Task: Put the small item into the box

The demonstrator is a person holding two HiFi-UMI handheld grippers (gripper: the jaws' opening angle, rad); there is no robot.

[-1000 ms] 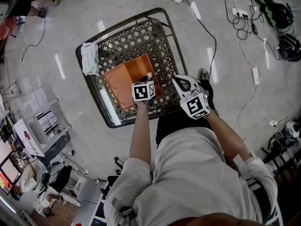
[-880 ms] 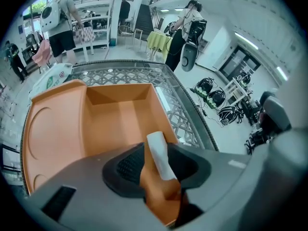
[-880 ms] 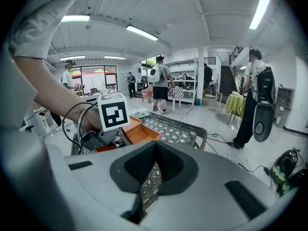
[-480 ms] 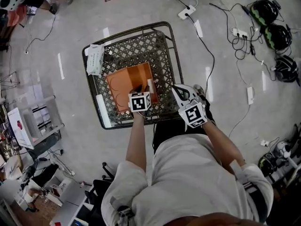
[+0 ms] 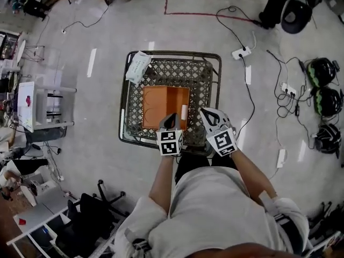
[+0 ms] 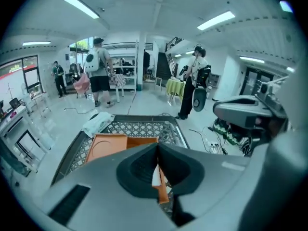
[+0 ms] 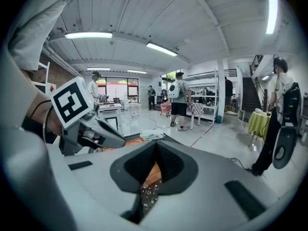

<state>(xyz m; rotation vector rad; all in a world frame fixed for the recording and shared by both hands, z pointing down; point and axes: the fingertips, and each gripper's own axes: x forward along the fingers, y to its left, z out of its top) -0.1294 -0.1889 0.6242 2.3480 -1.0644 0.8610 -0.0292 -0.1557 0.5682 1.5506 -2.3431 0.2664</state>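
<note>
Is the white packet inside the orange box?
No, the white packet lies on the far left corner of the lattice table, outside the orange box.

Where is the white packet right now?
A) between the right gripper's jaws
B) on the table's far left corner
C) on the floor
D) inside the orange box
B: the head view shows the white packet lying on the mesh table's far left corner, outside the orange box.
</note>
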